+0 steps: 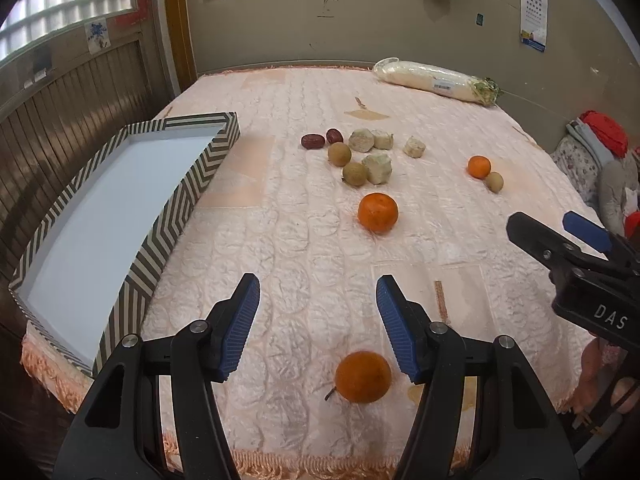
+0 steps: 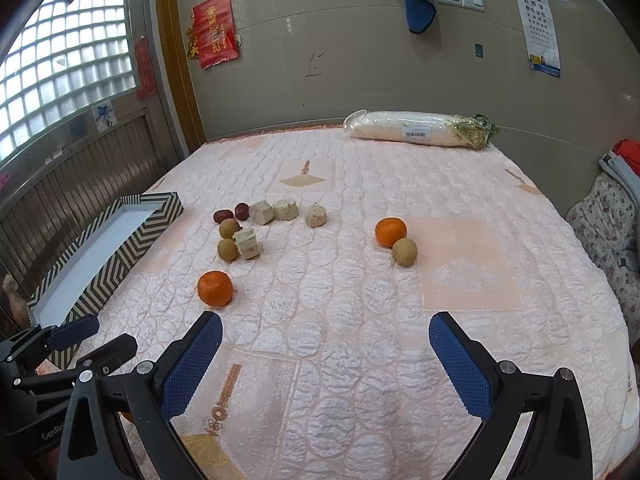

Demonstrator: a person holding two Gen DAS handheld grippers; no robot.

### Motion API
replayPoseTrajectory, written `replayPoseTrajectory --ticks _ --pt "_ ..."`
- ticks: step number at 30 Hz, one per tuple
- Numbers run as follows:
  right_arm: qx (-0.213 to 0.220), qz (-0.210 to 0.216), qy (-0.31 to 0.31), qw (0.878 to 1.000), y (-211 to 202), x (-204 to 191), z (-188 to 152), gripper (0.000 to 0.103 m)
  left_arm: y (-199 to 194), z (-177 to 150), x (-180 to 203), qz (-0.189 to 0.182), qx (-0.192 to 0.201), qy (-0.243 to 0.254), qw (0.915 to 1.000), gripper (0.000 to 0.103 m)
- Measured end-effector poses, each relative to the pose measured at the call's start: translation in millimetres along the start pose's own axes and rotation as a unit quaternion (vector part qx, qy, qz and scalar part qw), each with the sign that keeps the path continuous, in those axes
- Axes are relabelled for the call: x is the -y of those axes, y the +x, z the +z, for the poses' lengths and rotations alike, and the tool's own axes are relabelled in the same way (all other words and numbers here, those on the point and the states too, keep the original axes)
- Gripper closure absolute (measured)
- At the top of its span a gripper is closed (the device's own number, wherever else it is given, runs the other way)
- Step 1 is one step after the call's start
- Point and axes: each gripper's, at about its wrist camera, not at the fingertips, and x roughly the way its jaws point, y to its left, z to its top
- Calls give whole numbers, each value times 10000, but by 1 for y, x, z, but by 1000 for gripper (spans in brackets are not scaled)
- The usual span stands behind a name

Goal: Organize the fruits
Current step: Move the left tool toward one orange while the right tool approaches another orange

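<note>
My left gripper [image 1: 318, 292] is open over the pink quilted tablecloth, with an orange [image 1: 363, 377] lying loose on the cloth just below its jaws. A second orange [image 1: 377, 213] [image 2: 215, 288] lies further ahead. A third orange [image 1: 479, 166] [image 2: 390, 232] touches a longan [image 1: 495, 181] [image 2: 404, 252]. A cluster of two red dates [image 1: 311, 141] [image 2: 223, 216], two longans [image 1: 339, 154] [image 2: 229, 228] and pale cut chunks [image 1: 376, 168] [image 2: 247, 243] sits mid-table. The striped tray [image 1: 188, 188] [image 2: 132, 248] lies at the left. My right gripper [image 2: 326, 330] is open and empty; it also shows in the left wrist view [image 1: 560, 232].
A wrapped white radish [image 1: 436, 80] [image 2: 420, 130] lies at the table's far edge by the wall. Folded clothes [image 1: 600, 152] [image 2: 612, 232] sit off the right side. The fringed front table edge [image 1: 256, 464] is close below my left gripper.
</note>
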Motion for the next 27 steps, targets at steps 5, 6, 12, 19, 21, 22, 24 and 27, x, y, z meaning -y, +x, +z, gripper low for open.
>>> replayPoseTrajectory --ticks 5,6,12,19,21,22,24,27 --pt "-41 -16 -28 10000 4 -2 0 0 0 -1 -1 -48 -45 -11 10000 42" --pt "-72 -10 -22 10000 6 -2 0 0 0 -2 -1 -62 -66 -6 10000 42" --pt "-140 21 -14 9999 12 -2 -1 0 6 -5 1 -91 -193 38 9998 42" --pt "-173 30 -60 9998 15 -4 -1 0 9 -8 2 -133 -280 49 9995 42" --pt "-174 24 -59 9998 15 -4 -1 0 9 -9 1 -158 -307 56 9994 42" --pt "-181 19 -56 9998 16 -4 -1 0 9 -10 1 -157 -311 63 9994 42" --pt "-190 16 -48 9998 16 -4 -2 0 9 -13 2 -170 -345 89 9992 42" --pt "-198 27 -45 9998 17 -3 -2 0 10 -15 3 -181 -392 128 9990 42"
